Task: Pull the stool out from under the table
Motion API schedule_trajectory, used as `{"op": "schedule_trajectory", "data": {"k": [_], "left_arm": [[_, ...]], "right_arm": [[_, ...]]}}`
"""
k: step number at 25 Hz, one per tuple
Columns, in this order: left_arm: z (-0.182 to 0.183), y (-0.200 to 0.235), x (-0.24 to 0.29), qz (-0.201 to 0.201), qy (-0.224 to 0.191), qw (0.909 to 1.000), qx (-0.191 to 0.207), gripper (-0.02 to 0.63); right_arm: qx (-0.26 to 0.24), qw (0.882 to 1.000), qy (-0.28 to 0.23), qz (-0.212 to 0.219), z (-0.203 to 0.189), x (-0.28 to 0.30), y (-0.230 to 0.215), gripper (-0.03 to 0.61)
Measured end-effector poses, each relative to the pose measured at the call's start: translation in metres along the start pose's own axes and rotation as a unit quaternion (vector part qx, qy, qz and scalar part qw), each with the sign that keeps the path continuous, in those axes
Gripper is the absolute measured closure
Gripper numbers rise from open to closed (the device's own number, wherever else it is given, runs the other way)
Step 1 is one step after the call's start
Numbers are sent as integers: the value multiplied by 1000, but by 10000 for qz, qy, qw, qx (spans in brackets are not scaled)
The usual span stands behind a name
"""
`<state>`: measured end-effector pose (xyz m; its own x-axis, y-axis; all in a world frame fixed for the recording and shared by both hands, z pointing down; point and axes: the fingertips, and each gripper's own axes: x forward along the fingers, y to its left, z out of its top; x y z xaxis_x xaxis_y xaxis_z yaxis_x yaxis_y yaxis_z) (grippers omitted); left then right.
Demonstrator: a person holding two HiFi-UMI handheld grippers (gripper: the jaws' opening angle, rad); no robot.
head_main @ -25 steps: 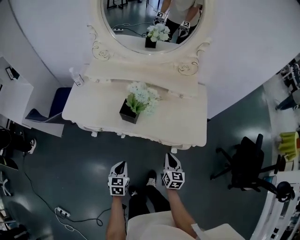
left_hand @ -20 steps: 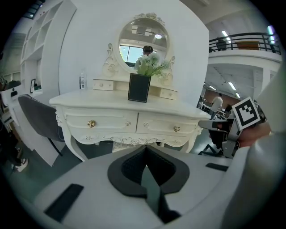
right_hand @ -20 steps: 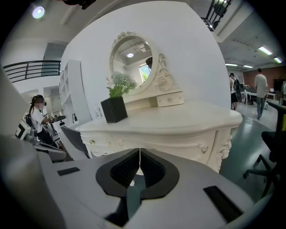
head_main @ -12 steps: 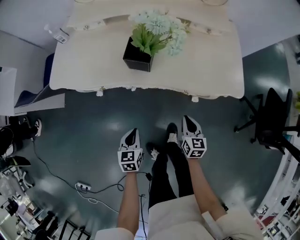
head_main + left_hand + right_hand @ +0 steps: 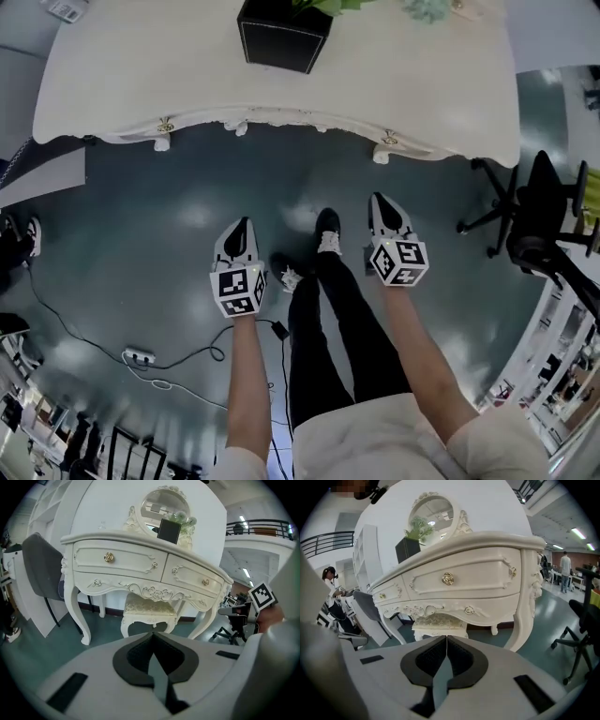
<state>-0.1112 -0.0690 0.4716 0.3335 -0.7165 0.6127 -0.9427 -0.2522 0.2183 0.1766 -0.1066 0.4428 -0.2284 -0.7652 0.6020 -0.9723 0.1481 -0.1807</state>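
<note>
The cream stool (image 5: 149, 609) with its patterned cushion stands tucked between the legs of the white carved dressing table (image 5: 117, 559). The right gripper view also shows the stool (image 5: 439, 622) under the table (image 5: 478, 581). From the head view the tabletop (image 5: 187, 80) hides it. My left gripper (image 5: 243, 223) and right gripper (image 5: 376, 198) hang side by side over the floor, short of the table's front edge, both pointing at it. The jaws of the left gripper (image 5: 153, 633) and the right gripper (image 5: 446, 638) are shut with nothing between them.
A black planter box (image 5: 281, 37) stands on the tabletop. The person's legs and shoes (image 5: 326, 236) are between the grippers. A black office chair (image 5: 534, 225) is at the right, a power strip with cables (image 5: 139, 356) on the floor at the left, a grey chair (image 5: 40, 559) left of the table.
Both grippers have sunk lower toward the floor and stayed shut. The head view has dropped closer to the table, so the mirror and most of the plant have left the picture.
</note>
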Motion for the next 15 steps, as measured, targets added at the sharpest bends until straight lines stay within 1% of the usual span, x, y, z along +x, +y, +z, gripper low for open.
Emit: {"op": "schedule_trajectory", "data": {"k": [2,3,9,11,13,15], "left_arm": [[-7,8,14,2,-52,9999,122,600],[-11,12,22,8,-71,9998,174,600],[-25,33,63,-6,-273,9996,120,600],[-29,40,79,-20,-296,9993,244,600],[-31,49,99,-56,-327,9990,313,600],[-33,56,118,-146,-406,9989,161,600]], "right_arm": [[144,9998,-51,-84,-4,13,-9,534],[133,9998,-62,-111,-7,21,-12,534],[-378,9993,-33,57,-36,72,-17,534],[-429,9990,-11,81,-44,89,-23,534],[-374,9993,-65,74,-50,107,-29,534],[-304,9994,-166,59,-55,122,-37,532]]}}
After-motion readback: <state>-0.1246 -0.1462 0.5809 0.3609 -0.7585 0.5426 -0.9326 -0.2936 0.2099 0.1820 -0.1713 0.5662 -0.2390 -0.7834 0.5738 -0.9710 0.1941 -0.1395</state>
